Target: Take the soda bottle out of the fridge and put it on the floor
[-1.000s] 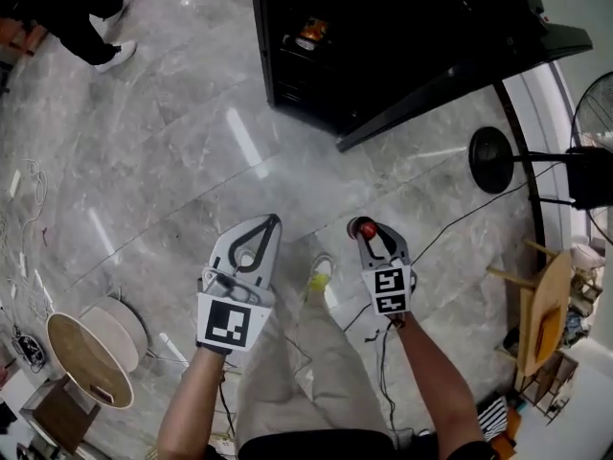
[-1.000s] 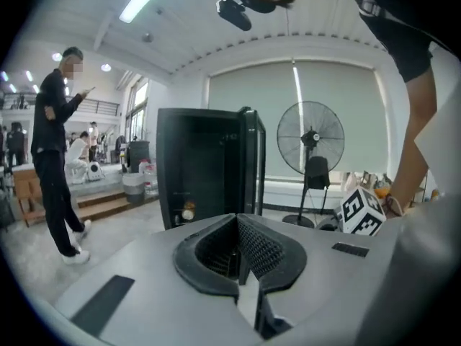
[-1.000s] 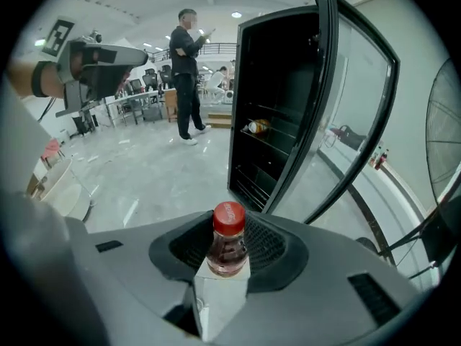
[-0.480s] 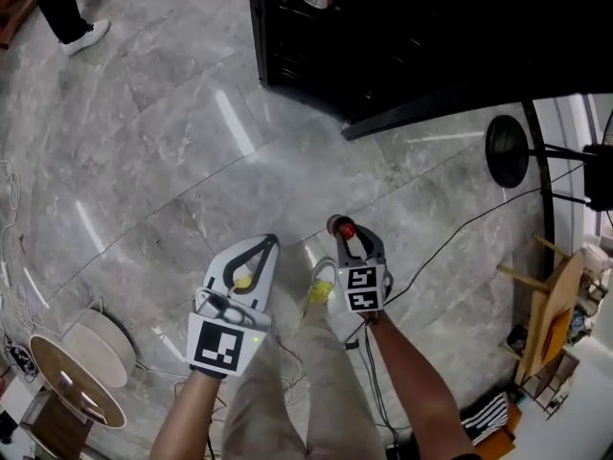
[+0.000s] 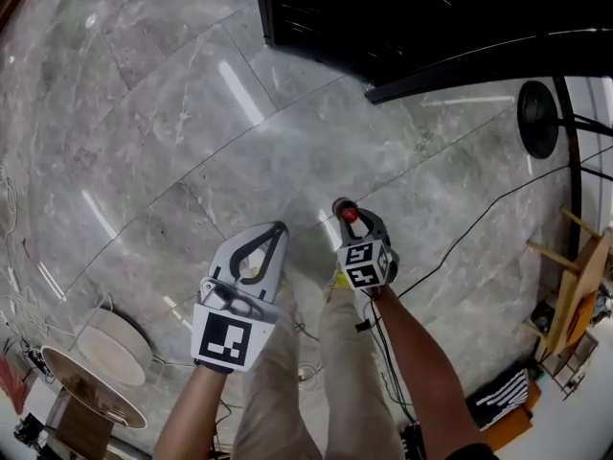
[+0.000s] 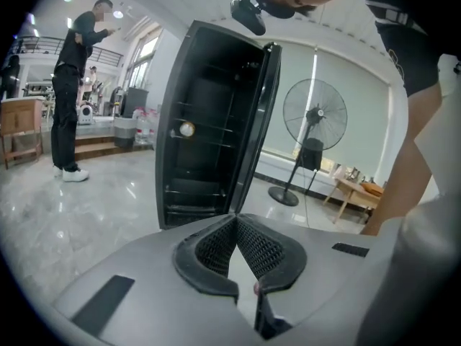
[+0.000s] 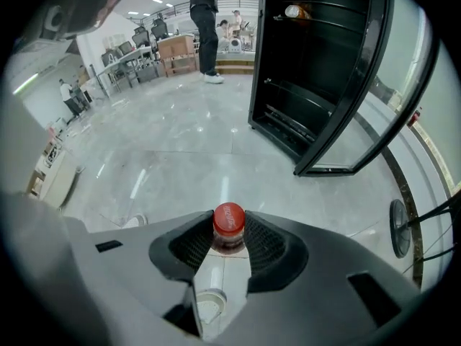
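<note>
Soda bottle [image 7: 229, 229], red cap uppermost, is out in front of the fridge [image 7: 311, 71] and well clear of its open front. The right gripper [image 5: 346, 210] pinches it at the neck just under the cap, a jaw pressing on either side. That gripper points steeply down at the grey marble floor [image 5: 192, 123]. The body of the bottle is hidden beneath the jaws, so I cannot tell whether its base touches the floor. The left gripper [image 6: 236, 220] sits just beside the right one, about as far out from the fridge and on the side away from the fridge's door [image 7: 374, 85]. It carries nothing: its jaw tips meet, with only a narrow wedge of floor showing behind them, and it tilts gently down towards the fridge. The fridge is black with dark shelves, and its door stands swung wide. A small thing [image 7: 295, 11] with an orange tint sits on an upper shelf, too small to name. Off the door side of the fridge stands a pedestal fan [image 6: 315, 117], with a low wooden table [image 6: 354, 188] near it. On the fridge's other side, farther back, a person [image 6: 72, 78] in dark clothes stands on the floor. A black cable [image 5: 479, 223] trails over the floor on the door side.
</note>
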A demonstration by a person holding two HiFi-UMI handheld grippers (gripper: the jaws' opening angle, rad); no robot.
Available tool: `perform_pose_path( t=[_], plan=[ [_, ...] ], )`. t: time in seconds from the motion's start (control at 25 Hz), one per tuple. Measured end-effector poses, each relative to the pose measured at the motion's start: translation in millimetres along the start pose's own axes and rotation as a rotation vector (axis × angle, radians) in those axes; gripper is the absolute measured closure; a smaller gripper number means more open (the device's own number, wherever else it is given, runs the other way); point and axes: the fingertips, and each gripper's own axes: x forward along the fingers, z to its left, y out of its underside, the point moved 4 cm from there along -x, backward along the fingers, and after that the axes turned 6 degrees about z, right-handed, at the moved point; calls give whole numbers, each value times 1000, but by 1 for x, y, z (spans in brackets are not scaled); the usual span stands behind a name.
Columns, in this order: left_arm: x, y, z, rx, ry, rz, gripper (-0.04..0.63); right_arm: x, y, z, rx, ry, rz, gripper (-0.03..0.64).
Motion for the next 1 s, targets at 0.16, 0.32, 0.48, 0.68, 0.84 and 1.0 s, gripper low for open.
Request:
perform_pose_path(
  t=[0.16, 0.32, 0.48, 0.68, 0.84, 1.0],
  plan=[
    [12, 23, 7, -25, 25, 23, 577, 34, 6, 11, -46, -14, 33, 494],
    [26, 44, 13, -35, 44, 35, 577, 65, 11, 20, -86, -19, 70, 494],
    [39, 63, 14, -39, 68, 60, 577, 94, 19, 28, -141, -32, 121, 494],
    [49, 77, 11, -50, 88, 84, 577, 119, 29, 37, -214, -47, 169, 494],
    [52, 86, 8, -47, 103, 104, 577, 131, 33, 45, -221, -49, 206, 494],
    [55, 86, 4, -64, 108, 104, 577, 134, 35, 48, -272, -55, 225, 492]
  ],
)
